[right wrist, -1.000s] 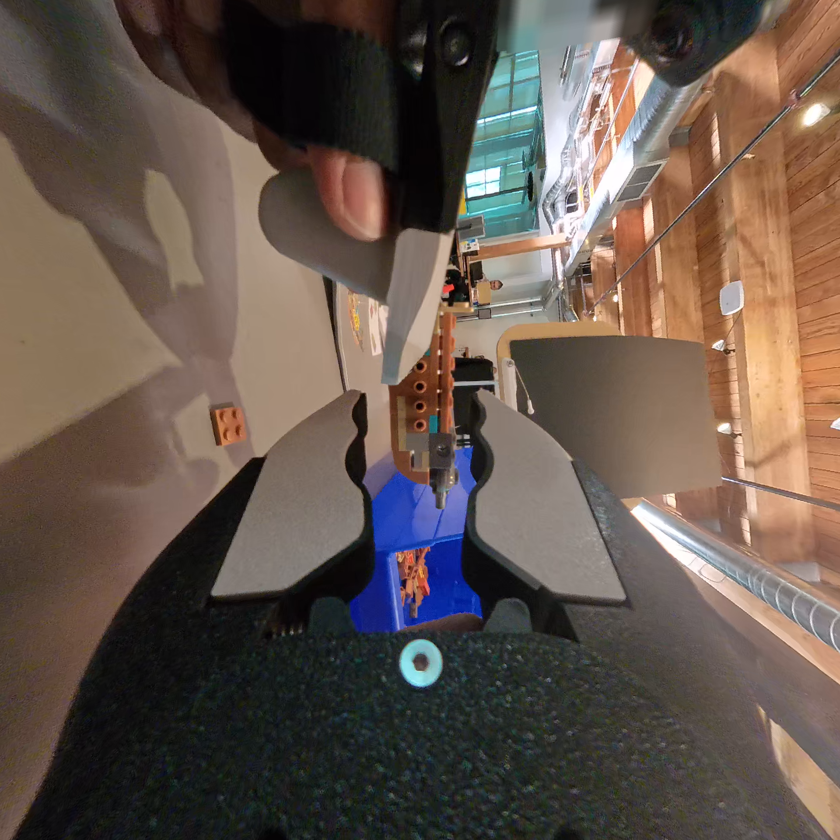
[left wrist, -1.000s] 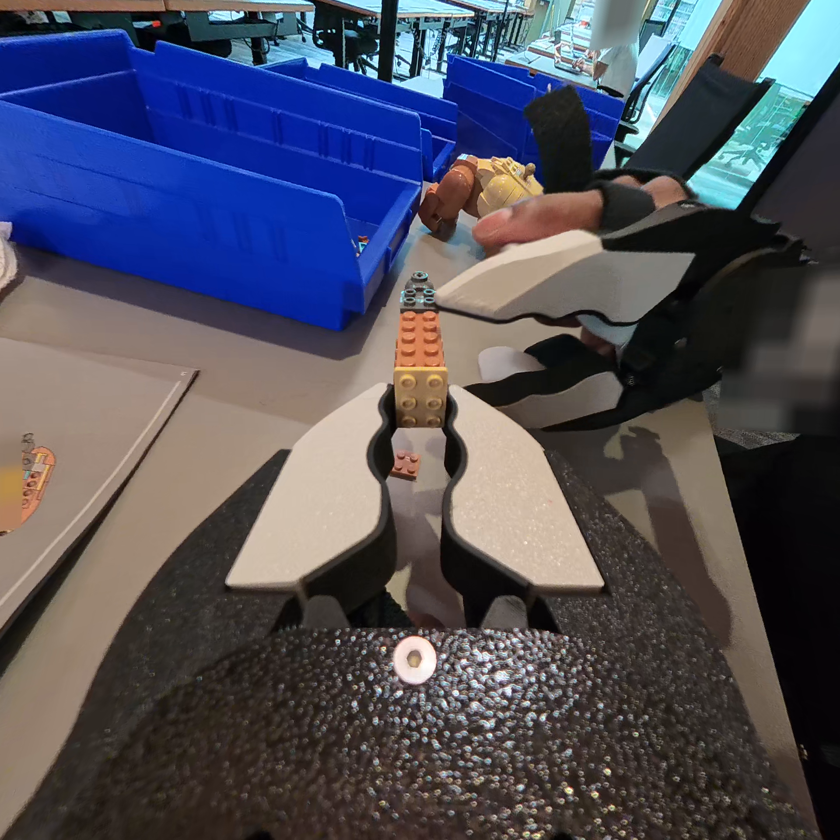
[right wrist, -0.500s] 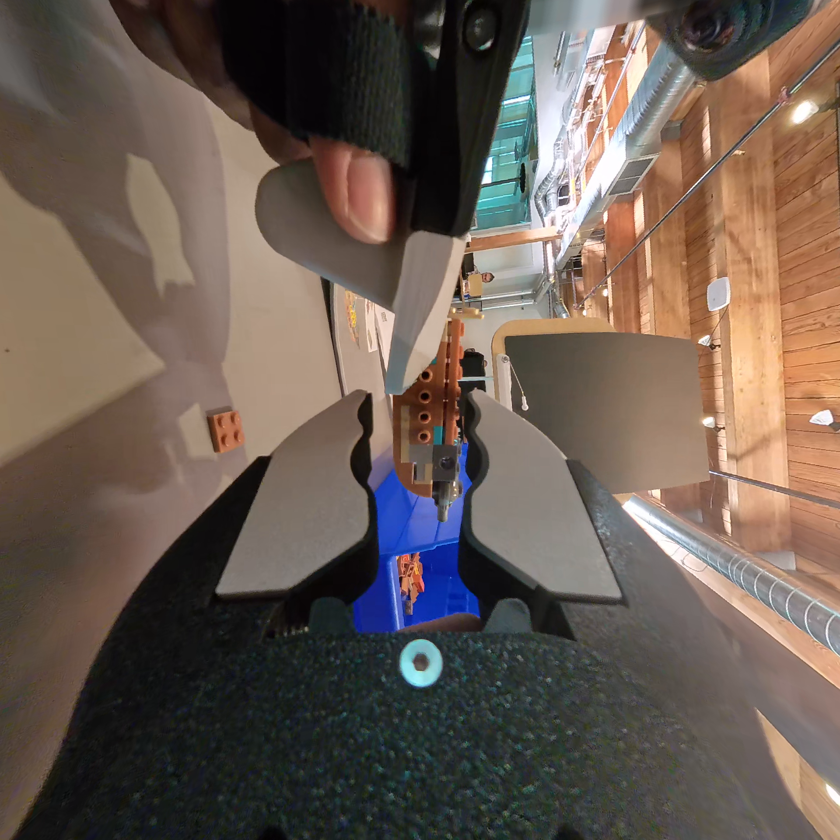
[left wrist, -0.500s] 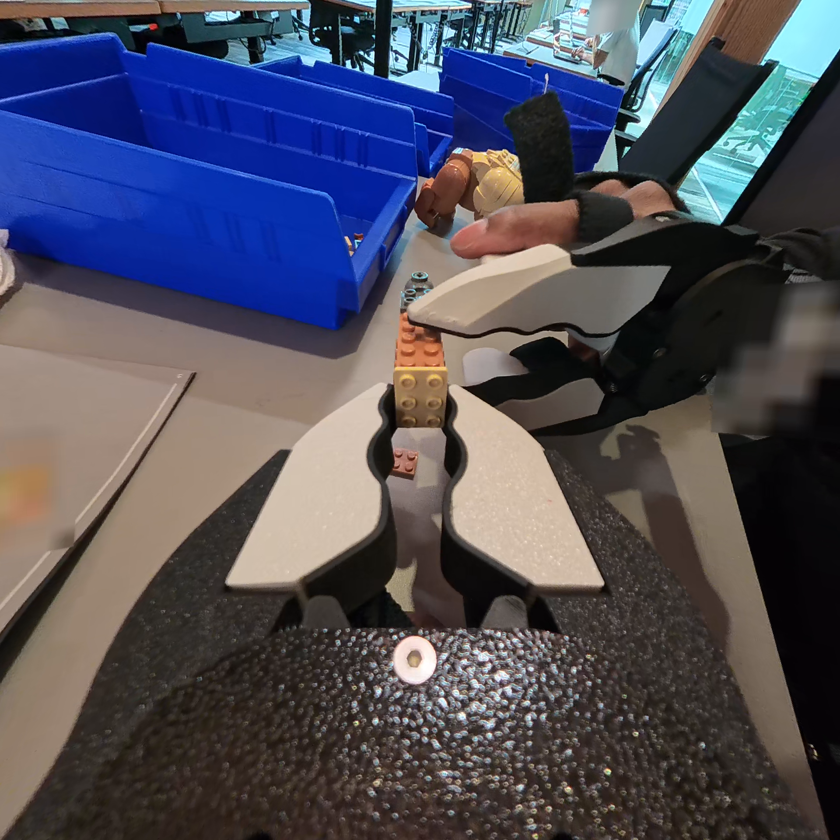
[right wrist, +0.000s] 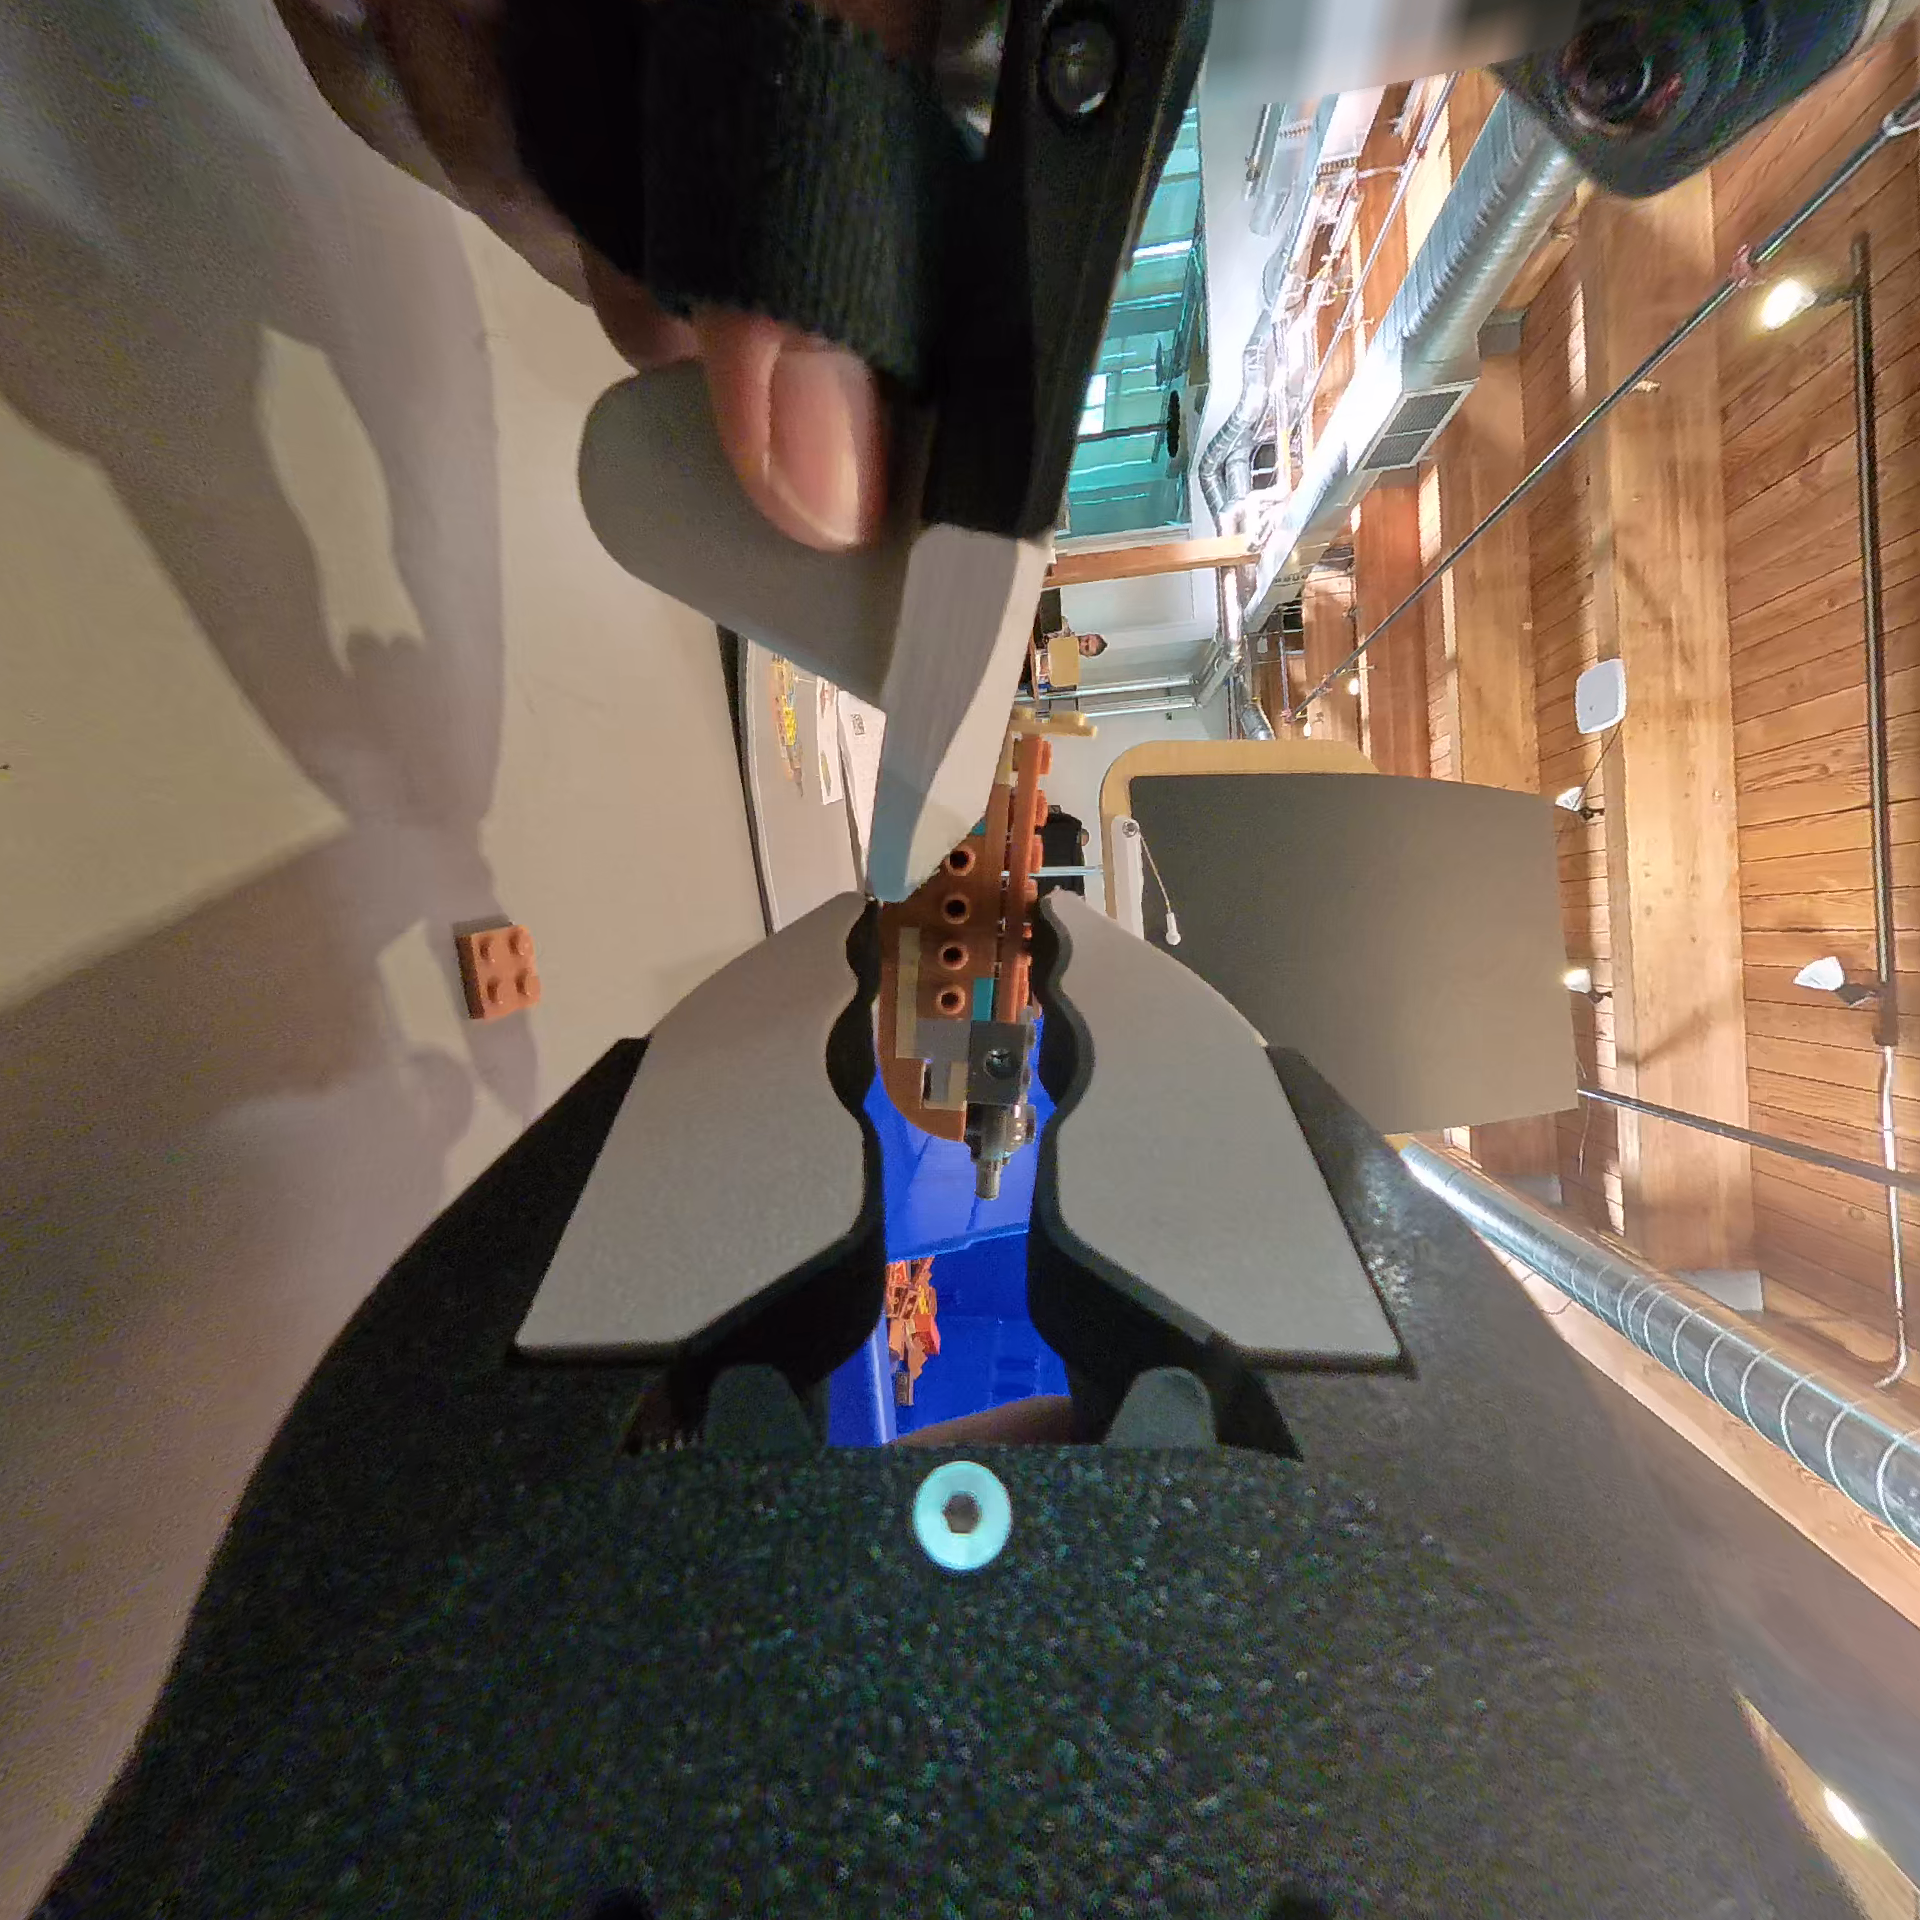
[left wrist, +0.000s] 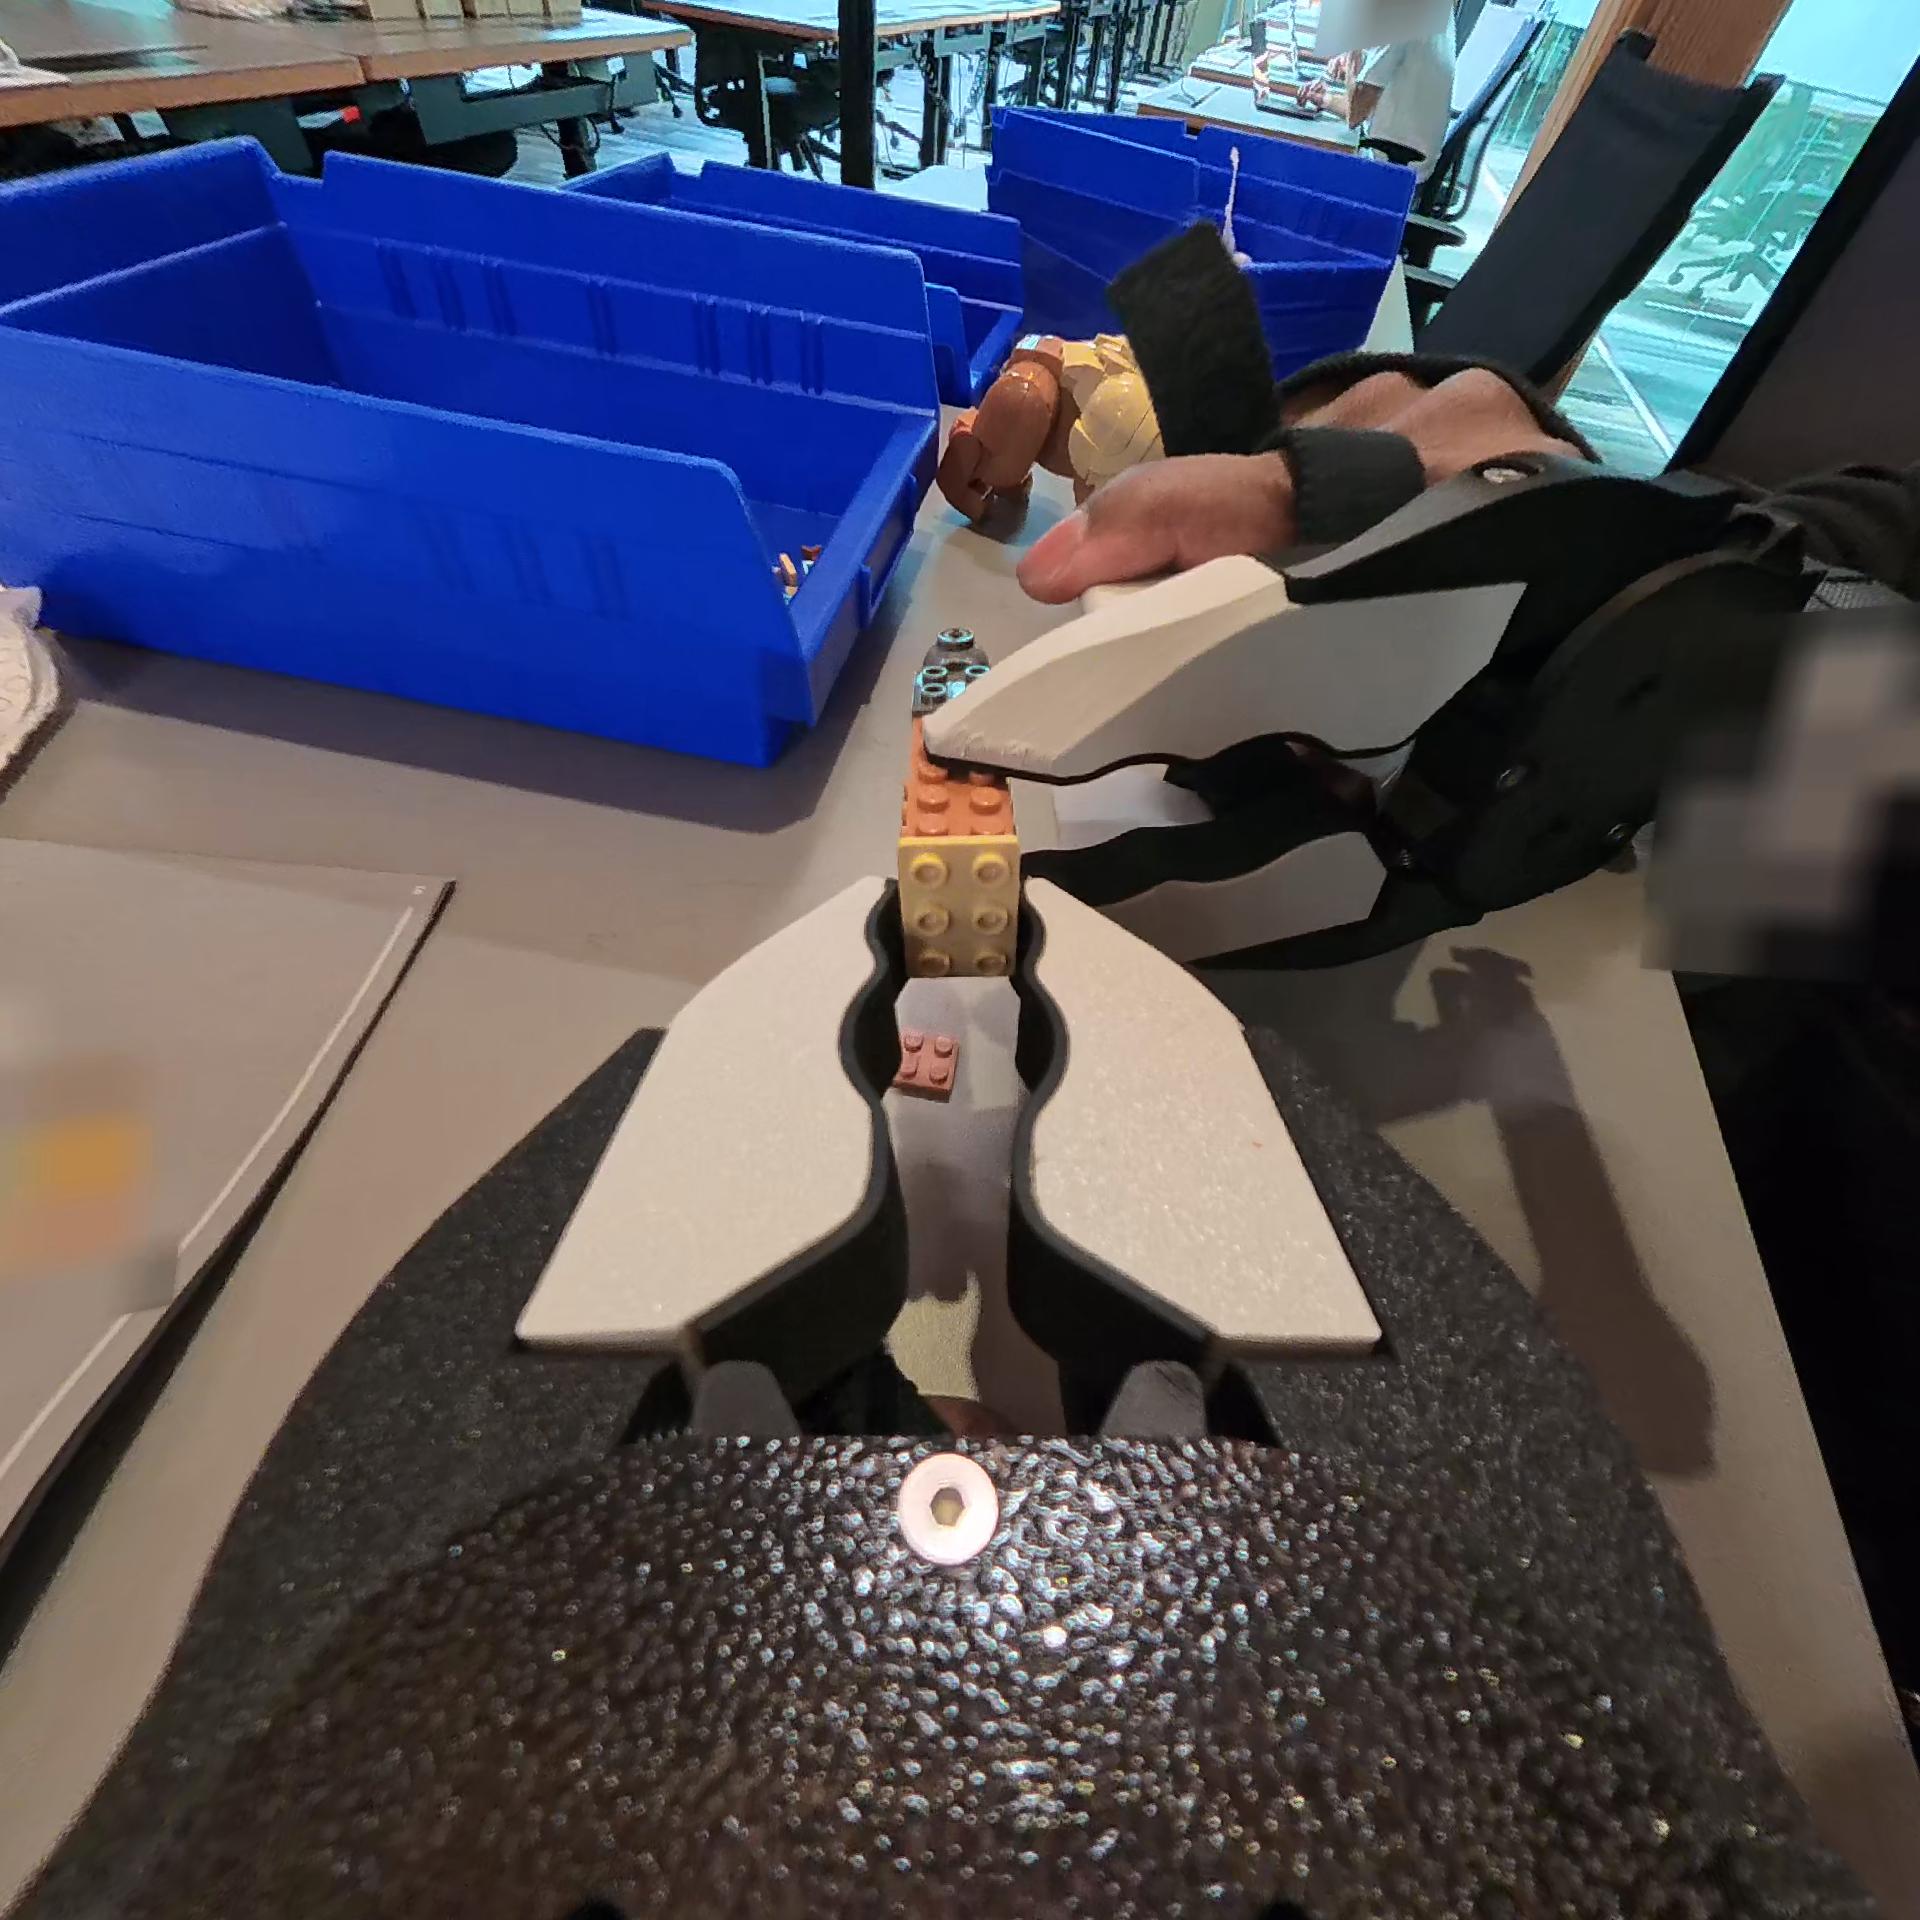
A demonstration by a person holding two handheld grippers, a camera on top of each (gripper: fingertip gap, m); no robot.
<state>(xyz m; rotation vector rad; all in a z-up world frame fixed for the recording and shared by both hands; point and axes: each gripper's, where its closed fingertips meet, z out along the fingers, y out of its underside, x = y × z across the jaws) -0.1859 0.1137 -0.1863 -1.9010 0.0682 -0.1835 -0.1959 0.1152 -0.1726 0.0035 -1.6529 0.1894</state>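
My left gripper (left wrist: 958, 914) is shut on the tan end of a long brick assembly (left wrist: 956, 810) of tan, orange and dark grey pieces and holds it above the grey table (left wrist: 582, 831). My right gripper (left wrist: 1023, 800) comes in from the right, turned on its side. Its upper finger (left wrist: 1122, 675) lies on the orange studs and its lower finger sits under the assembly. In the right wrist view my right gripper (right wrist: 954, 925) is shut on the assembly (right wrist: 935, 1049), with the pads against both sides. A left finger (right wrist: 935, 727) reaches in from above.
A small loose brown plate (left wrist: 927, 1062) lies on the table under the assembly, also in the right wrist view (right wrist: 499, 971). Blue bins (left wrist: 468, 540) stand at the back left, with a brown and tan toy figure (left wrist: 1049, 426) beside them. A grey booklet (left wrist: 187, 1039) lies at the left. My left and right fingertips are right by each other. My right tips are roughly 7 cm from the small loose brown plate (left wrist: 927, 1062).
My right gripper has moved in over the assembly and its jaws have closed onto it. My left gripper has kept its hold and barely moved.
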